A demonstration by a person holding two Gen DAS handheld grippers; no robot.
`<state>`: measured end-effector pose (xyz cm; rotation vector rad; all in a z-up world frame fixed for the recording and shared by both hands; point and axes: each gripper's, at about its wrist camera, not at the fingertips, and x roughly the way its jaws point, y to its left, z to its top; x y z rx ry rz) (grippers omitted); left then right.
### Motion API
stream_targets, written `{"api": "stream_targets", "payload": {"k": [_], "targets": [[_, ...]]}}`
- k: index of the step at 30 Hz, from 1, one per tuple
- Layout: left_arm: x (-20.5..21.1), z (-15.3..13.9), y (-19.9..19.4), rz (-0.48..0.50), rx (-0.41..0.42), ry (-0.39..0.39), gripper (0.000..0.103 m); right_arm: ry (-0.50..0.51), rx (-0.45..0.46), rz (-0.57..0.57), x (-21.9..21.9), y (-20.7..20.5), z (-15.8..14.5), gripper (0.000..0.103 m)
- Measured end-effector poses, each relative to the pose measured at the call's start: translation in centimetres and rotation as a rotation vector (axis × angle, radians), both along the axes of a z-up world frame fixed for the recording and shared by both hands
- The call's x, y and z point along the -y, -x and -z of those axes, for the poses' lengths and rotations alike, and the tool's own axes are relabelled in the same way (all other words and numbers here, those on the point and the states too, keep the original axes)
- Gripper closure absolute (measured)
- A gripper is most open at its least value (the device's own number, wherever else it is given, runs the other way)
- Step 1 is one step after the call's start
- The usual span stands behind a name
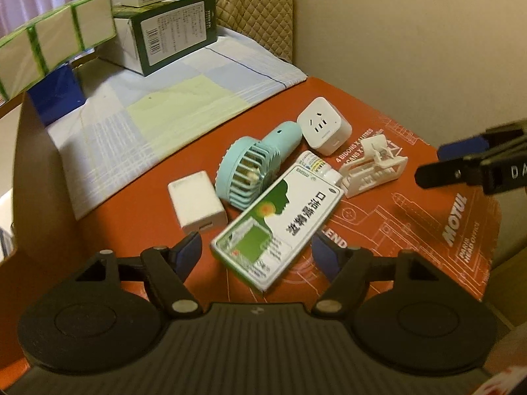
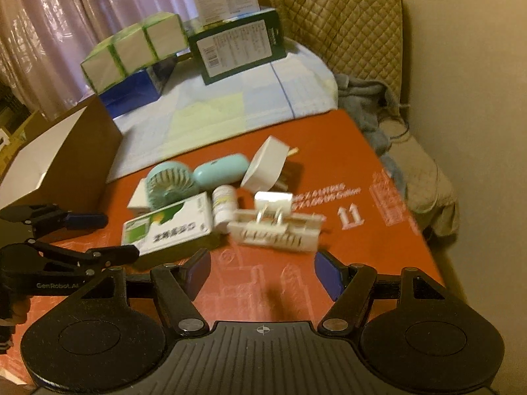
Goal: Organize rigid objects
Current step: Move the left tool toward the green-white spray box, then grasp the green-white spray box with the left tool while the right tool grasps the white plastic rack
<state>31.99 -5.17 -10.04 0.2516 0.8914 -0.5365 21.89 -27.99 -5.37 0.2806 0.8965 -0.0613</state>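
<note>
A flat red printed cardboard sheet [image 1: 411, 230] carries, clustered at its centre, a green-and-white medicine box [image 1: 276, 223], with a white charger cube [image 1: 197, 202] at nine o'clock, a mint handheld fan [image 1: 253, 164] at twelve, a white plug adapter [image 1: 324, 125] and white plastic clip holder [image 1: 372, 168] towards two

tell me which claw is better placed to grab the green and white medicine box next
Left, probably. The left claw is open with the medicine box already reaching between its fingers. The right claw is also open but lines up with the white clip holder instead.
</note>
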Motion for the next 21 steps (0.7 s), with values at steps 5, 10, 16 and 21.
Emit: {"api": "stream_targets", "payload": {"k": [5,10,16,21], "targets": [[0.8,0.8,-1.1,0.011,-0.001,-0.012,0.033,0.037,0.026,-0.052,1.0,-1.8,0.6,0.036],[1.2,1.3,-1.5,0.013,-0.007,-0.003,0.032,0.089,0.031,-0.148,1.3,-3.5,1.7,0.036],[1.3,1.4,-1.9,0.0,-0.027,0.021,0.031,0.104,0.013,-0.282,1.2,-5.2,3.2,0.036],[1.7,1.7,-0.9,0.022,-0.032,-0.006,0.033,0.109,-0.025,-0.354,0.5,-5.4,4.0,0.036]]}}
